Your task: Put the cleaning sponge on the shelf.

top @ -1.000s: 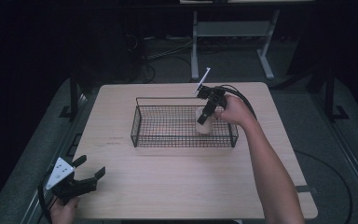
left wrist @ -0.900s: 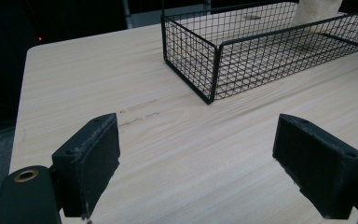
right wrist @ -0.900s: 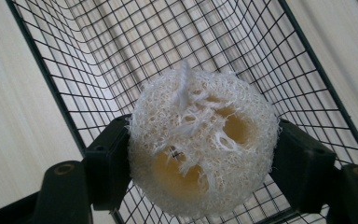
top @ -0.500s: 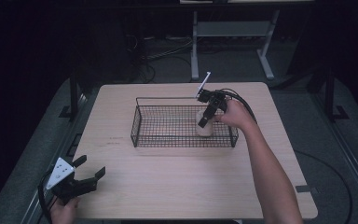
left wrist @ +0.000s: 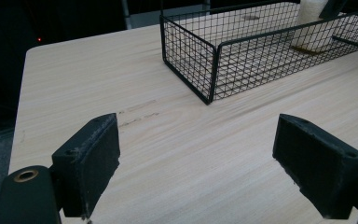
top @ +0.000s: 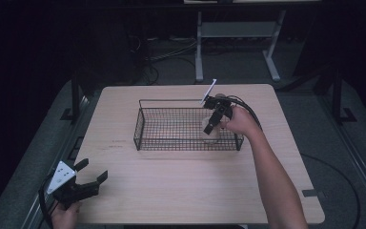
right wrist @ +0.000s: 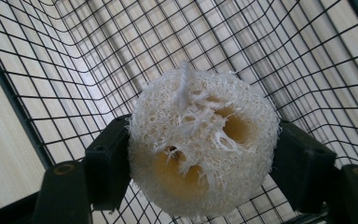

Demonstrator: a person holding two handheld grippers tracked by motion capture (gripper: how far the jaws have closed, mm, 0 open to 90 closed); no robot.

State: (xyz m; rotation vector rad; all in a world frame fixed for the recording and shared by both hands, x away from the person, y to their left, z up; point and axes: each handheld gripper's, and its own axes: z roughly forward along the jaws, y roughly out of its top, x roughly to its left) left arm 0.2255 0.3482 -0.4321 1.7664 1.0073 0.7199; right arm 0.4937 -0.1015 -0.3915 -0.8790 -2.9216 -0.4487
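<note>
My right claw presses matt black pads into a loofah, a rough, fibrous, off-white thing with yellowish hollows. Around the loofah stands the basket of thin black wire mesh, faintly shiny. Under the basket, the table is pale, smooth, matt wood grain. My left claw, near the basket, has pads of coarse black foam.
</note>
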